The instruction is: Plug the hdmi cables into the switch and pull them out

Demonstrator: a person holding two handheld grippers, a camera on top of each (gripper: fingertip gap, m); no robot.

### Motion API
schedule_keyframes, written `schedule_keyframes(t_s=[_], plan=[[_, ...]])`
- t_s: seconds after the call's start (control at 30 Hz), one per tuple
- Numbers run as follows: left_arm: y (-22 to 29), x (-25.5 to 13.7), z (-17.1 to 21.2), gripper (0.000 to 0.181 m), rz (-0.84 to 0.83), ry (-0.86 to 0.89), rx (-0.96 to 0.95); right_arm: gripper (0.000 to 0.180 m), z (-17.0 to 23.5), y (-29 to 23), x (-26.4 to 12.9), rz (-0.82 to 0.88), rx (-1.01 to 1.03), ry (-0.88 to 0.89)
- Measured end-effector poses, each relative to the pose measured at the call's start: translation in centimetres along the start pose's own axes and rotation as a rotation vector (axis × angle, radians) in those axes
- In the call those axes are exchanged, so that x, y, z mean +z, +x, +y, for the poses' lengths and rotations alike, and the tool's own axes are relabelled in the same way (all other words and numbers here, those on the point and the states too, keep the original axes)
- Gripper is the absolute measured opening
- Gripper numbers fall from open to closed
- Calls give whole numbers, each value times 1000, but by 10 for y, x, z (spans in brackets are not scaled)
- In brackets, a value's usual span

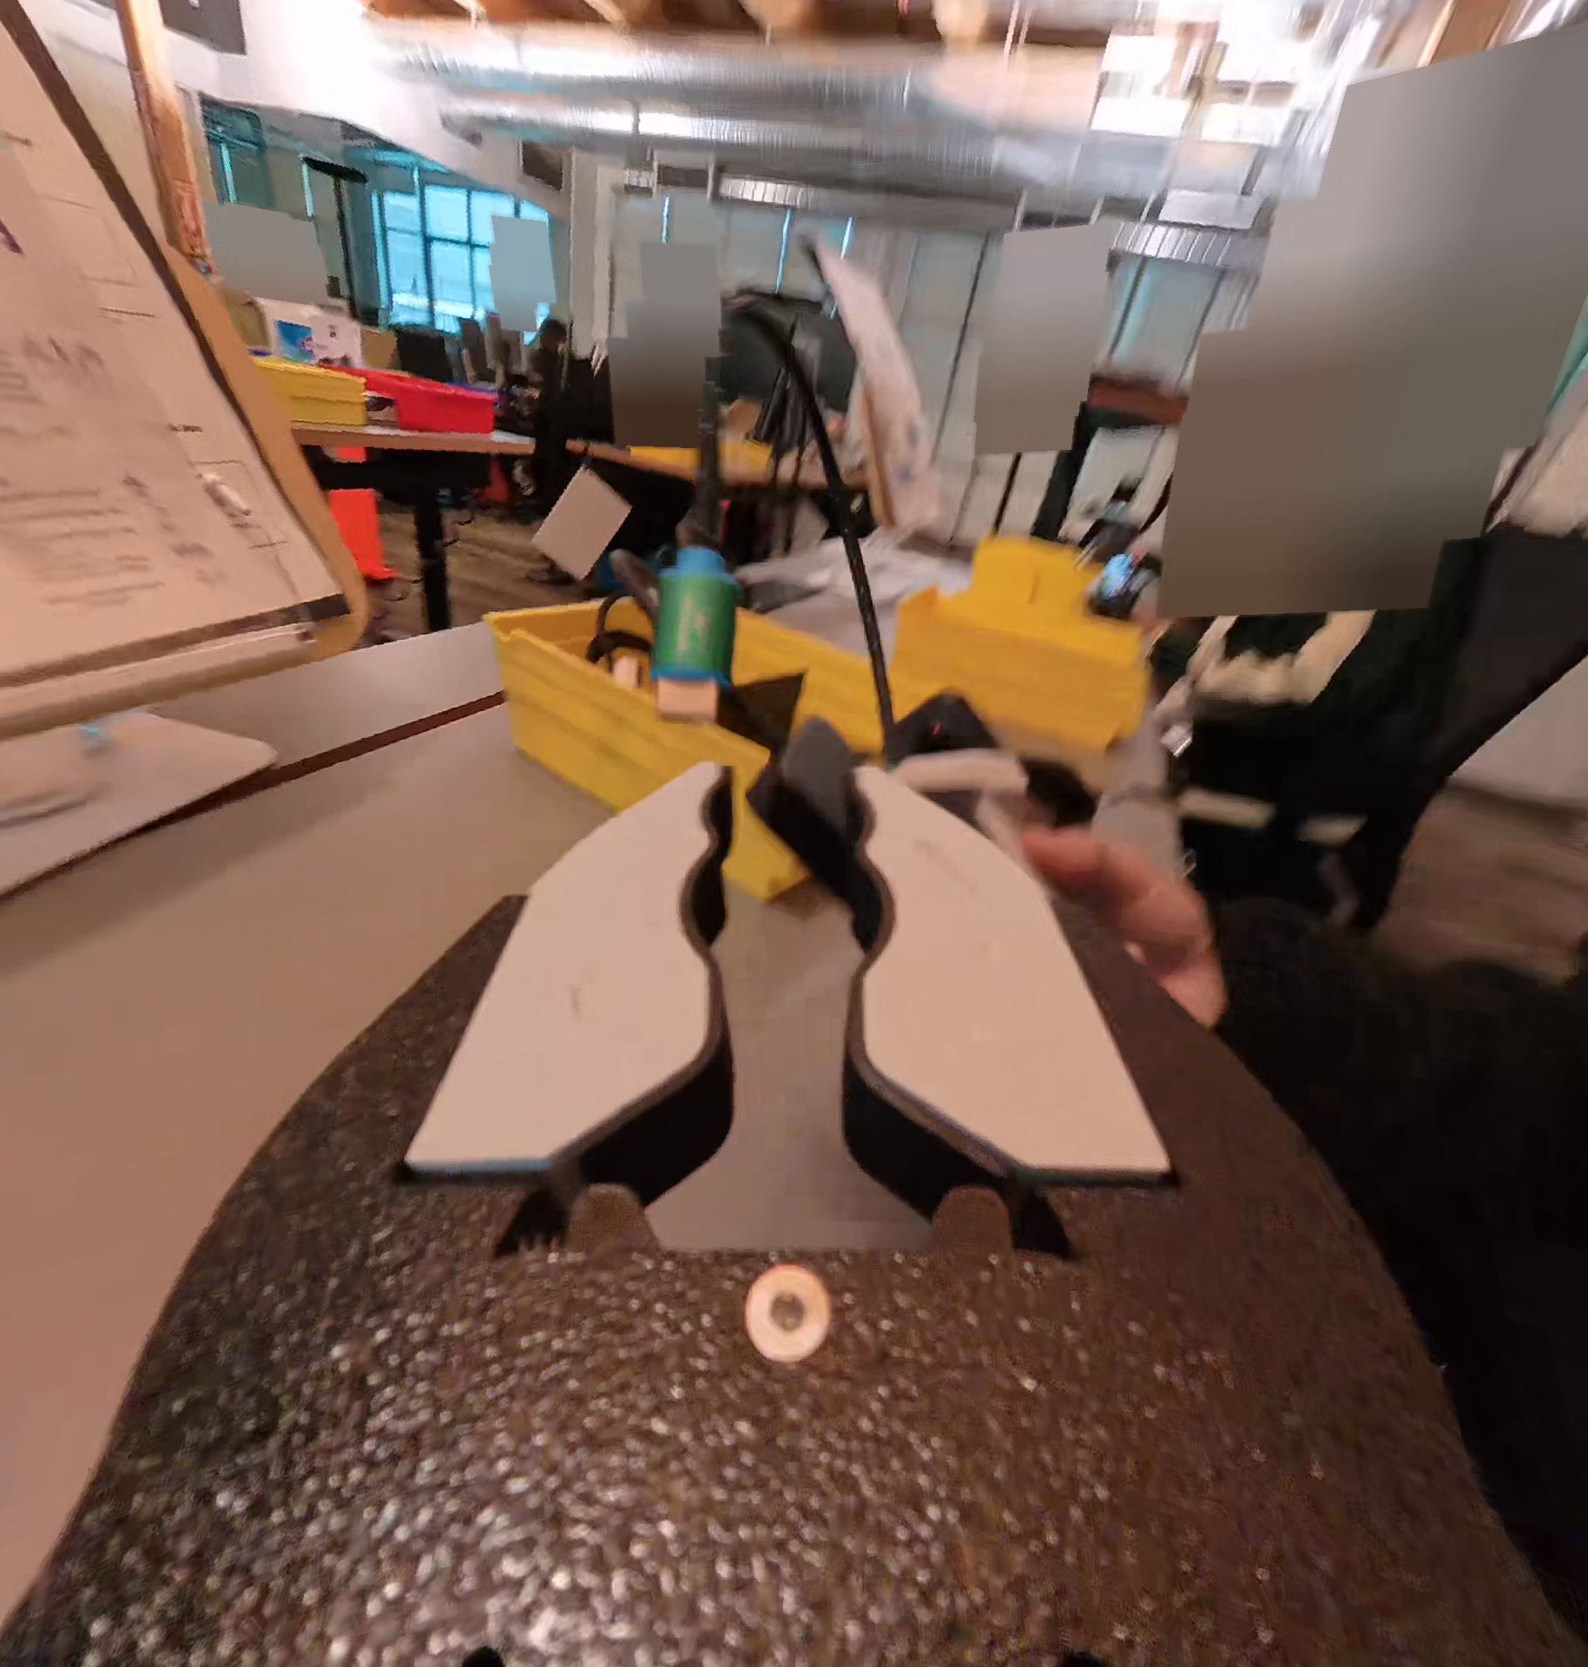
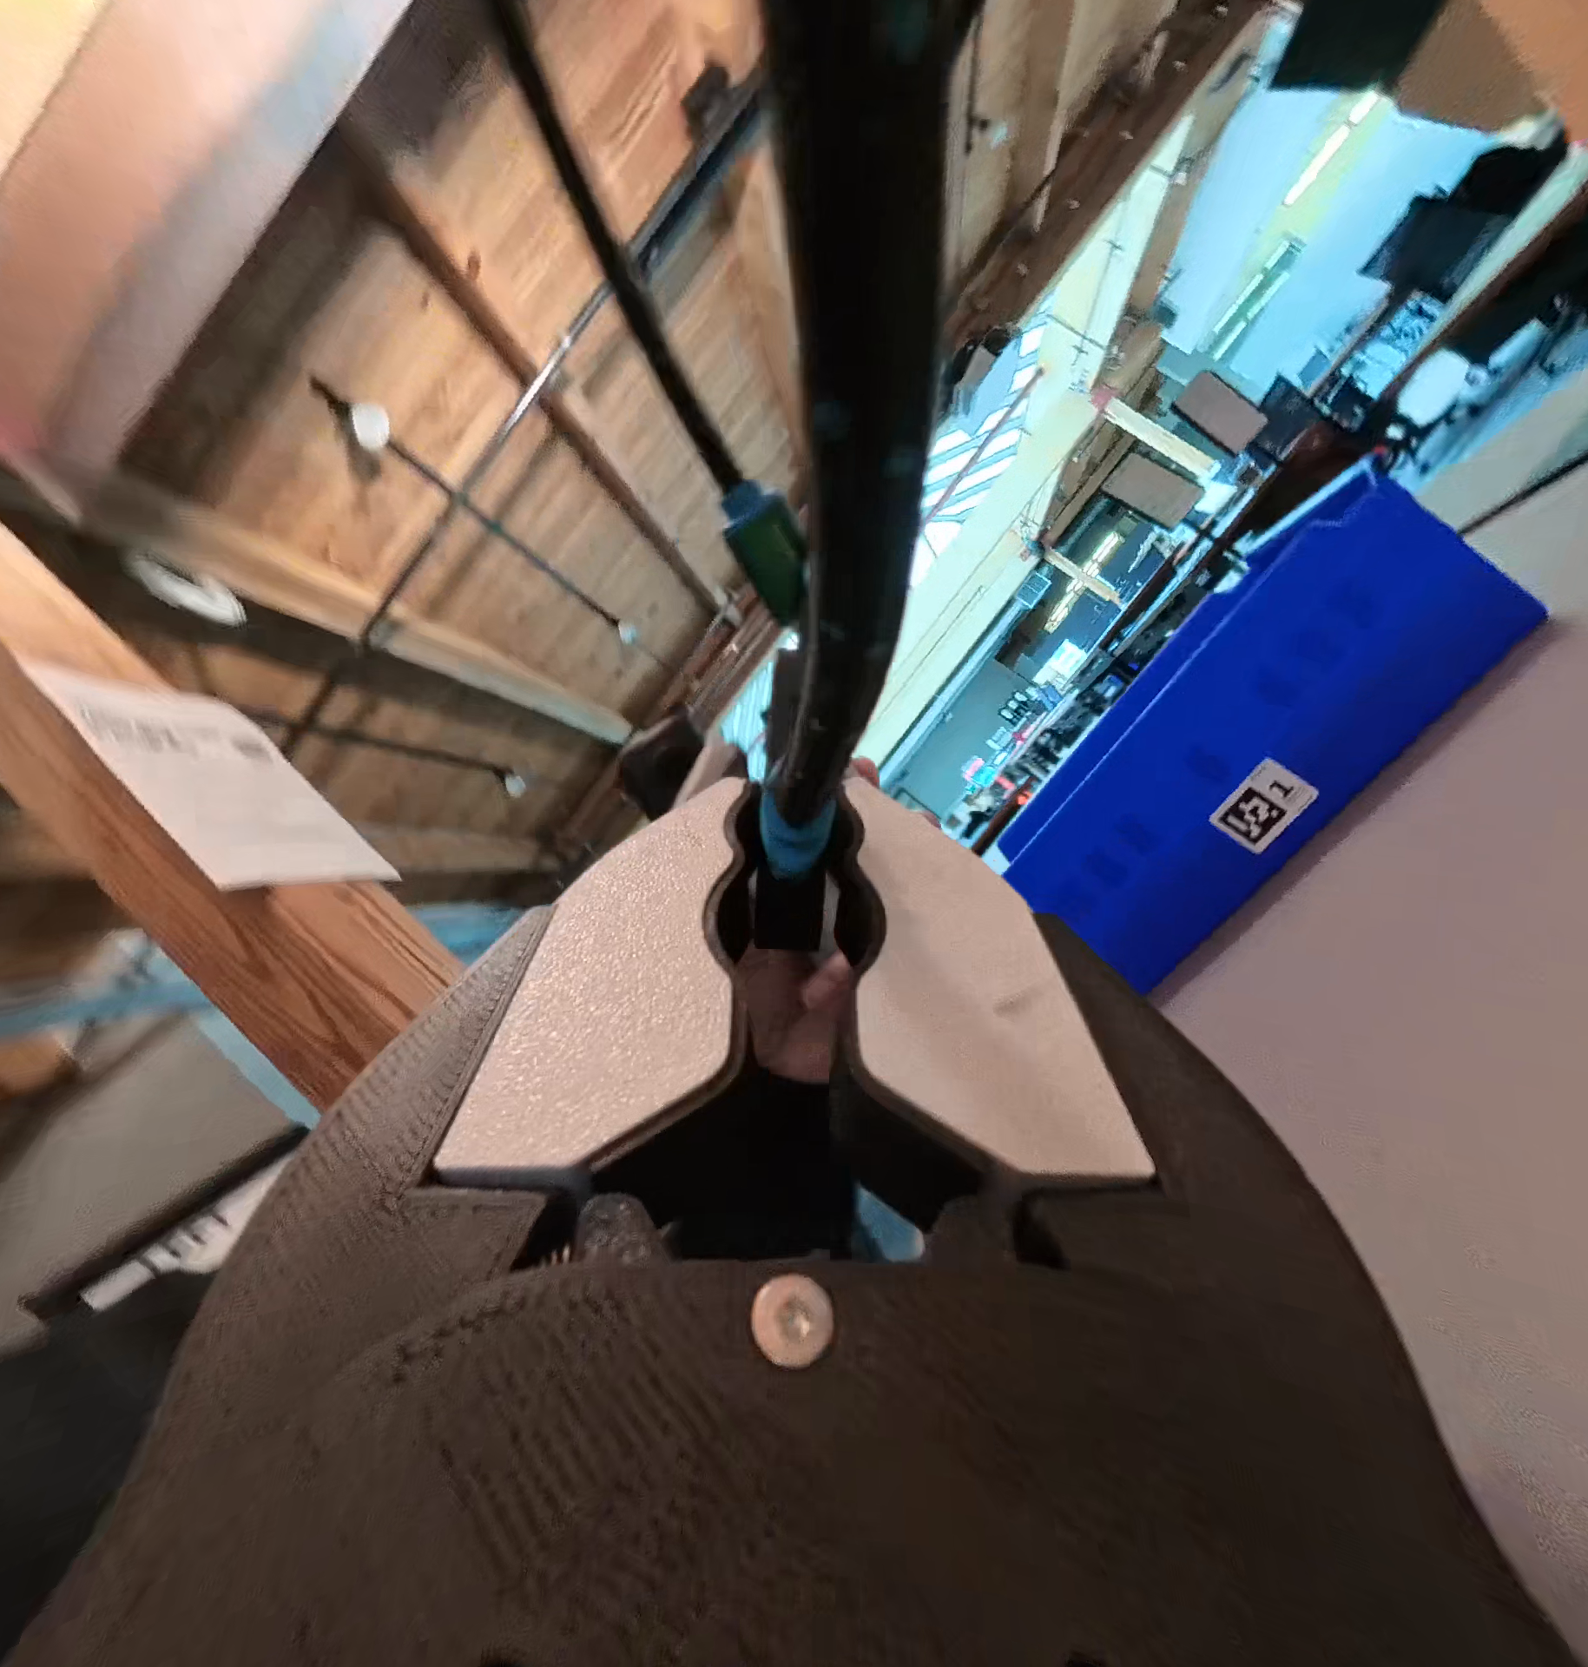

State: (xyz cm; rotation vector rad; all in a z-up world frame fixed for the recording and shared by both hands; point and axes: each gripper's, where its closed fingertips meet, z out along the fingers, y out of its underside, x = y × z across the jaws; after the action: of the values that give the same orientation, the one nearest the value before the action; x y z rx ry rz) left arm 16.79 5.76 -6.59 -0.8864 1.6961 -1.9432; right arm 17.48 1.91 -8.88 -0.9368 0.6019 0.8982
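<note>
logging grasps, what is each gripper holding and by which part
Left gripper: a black box, likely the switch, pinched at its near end. Right gripper: an HDMI cable, clamped at its blue-wrapped plug end.

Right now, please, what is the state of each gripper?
Left gripper: closed on a dark blocky piece, probably the switch; blur leaves it unsure.
Right gripper: closed on the blue-collared plug of a black cable.

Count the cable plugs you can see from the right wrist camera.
2. A green plug hangs in the air beyond the jaws; a blue-collared plug is clamped in the right gripper. Others may be hidden.
</note>
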Motion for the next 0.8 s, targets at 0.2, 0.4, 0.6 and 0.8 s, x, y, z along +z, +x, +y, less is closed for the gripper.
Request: schedule_keyframes(t_s=[0.2, 0.4, 0.6, 0.8], plan=[[14, -16, 30, 68, -72, -132, 460, 14, -4, 20, -10, 75, 130, 43], [8, -14, 57, 84, -53, -198, 588, 14, 24, 16, -8, 92, 103, -118], [22, -6, 77, 80, 20, -201, 666, 14, 43, 19, -14, 126, 143, -150], [16, -6, 91, 77, -8, -277, 683, 14, 59, 23, -13, 187, 21, -255]])
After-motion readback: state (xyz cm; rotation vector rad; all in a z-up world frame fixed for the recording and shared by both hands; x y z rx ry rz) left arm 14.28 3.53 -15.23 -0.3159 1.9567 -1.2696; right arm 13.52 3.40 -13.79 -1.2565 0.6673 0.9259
